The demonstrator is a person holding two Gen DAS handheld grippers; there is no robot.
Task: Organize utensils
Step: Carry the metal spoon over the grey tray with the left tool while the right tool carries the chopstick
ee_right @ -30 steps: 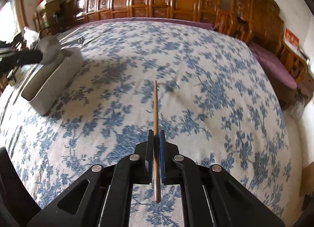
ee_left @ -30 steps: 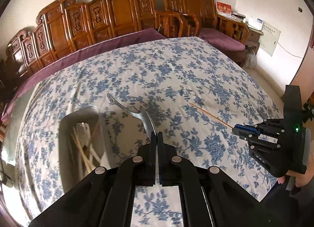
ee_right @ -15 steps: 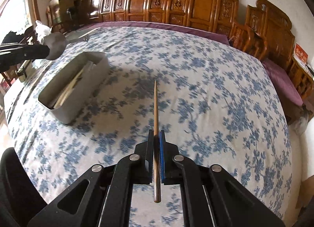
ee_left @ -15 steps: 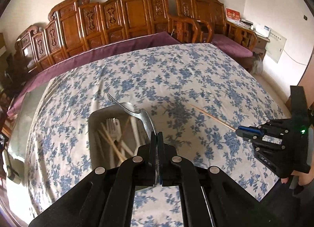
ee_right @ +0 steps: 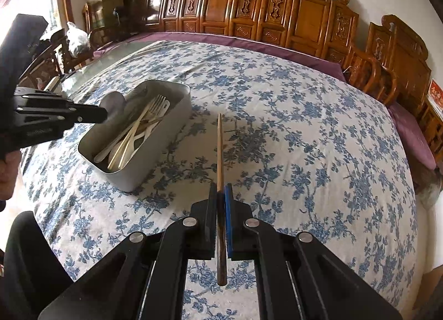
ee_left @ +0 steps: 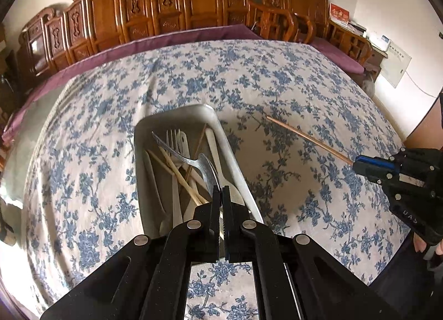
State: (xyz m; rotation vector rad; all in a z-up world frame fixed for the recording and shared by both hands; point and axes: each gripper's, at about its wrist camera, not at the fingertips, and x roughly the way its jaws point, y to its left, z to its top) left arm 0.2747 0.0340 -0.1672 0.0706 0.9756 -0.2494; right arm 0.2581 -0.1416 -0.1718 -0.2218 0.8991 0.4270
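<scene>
Left wrist view: the left gripper (ee_left: 221, 195) is clamped on a metal spoon (ee_left: 193, 158), now carried over the grey bin (ee_left: 238, 170) rather than beside it, so release is judged near. Beyond the bin's right wall, a chopstick (ee_left: 307, 140) is pinched by the right gripper (ee_left: 360, 163), brought closer.

Both hand-held grippers, left (ee_left: 221, 191) and right (ee_right: 221, 190), clamped, angled downward

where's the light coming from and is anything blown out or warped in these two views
Right wrist view: a bright window at upper left blows out that corner; the chopstick stays sharp. Left wrist view: the left edge of the tablecloth is washed out, and a soft shadow lies right of the grey bin. Both views: fisheye bends the table edges.
</scene>
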